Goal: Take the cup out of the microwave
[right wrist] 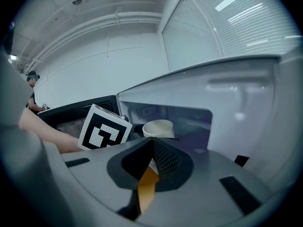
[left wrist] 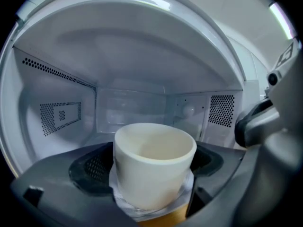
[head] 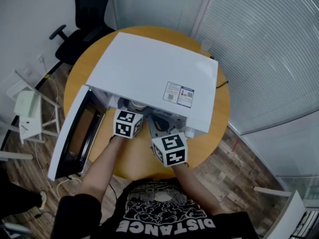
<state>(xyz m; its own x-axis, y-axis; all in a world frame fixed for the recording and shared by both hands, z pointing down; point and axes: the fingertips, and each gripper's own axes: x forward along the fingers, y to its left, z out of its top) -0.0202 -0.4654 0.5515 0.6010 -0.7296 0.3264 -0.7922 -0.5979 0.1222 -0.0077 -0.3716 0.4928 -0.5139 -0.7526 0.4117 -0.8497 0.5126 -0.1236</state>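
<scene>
Straddling the cup [left wrist: 152, 171] in the microwave [head: 149, 73], left gripper [left wrist: 154, 161] gapes without touching; right gripper [right wrist: 152, 144] is shut, empty; shirt [head: 164, 215] reads DISTANCE

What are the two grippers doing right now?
Left gripper: open, cup between its jaws, not squeezed.
Right gripper: closed, holding nothing.

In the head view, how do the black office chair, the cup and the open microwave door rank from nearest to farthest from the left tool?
1. Cup: between the jaws of the left tool.
2. Microwave door: swung open on the tool's left.
3. Black office chair: far off, upper left.
</scene>
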